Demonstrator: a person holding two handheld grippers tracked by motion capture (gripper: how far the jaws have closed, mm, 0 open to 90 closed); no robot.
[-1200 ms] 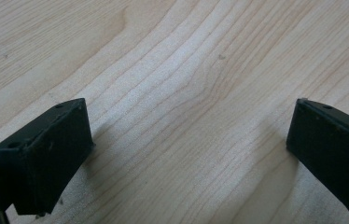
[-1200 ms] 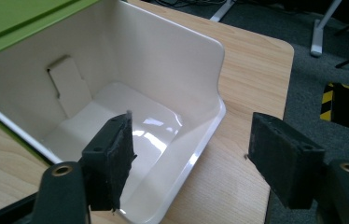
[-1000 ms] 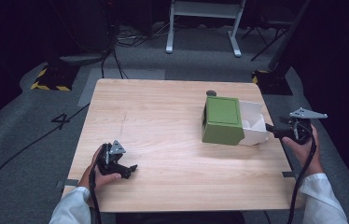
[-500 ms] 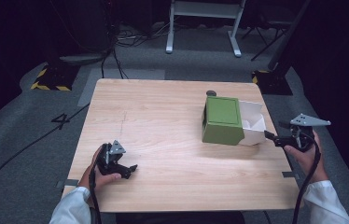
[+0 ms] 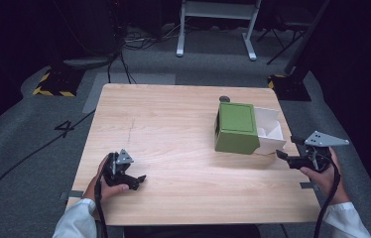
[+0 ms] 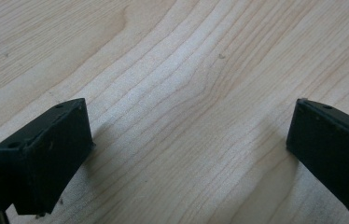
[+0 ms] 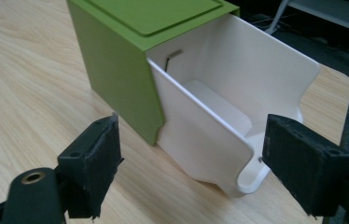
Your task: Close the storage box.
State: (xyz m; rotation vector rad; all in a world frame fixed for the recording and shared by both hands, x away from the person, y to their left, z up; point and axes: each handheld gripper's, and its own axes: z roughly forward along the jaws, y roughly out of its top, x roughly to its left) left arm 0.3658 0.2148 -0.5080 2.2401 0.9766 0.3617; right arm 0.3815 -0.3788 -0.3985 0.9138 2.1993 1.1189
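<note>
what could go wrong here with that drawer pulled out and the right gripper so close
1. The white drawer sticks out of the green box near the table edge; a nudge might slide it off.
2. The open right gripper may push the light box instead of gripping the drawer.

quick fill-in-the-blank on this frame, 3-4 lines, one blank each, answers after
1. The box on the table has a shell coloured ____.
2. The white drawer in it is pulled ____.
3. The right gripper faces the drawer with its jaws ____.
4. The left gripper has nothing but bare ____ between its jaws.

Missing words: green; out; open; wood
</note>
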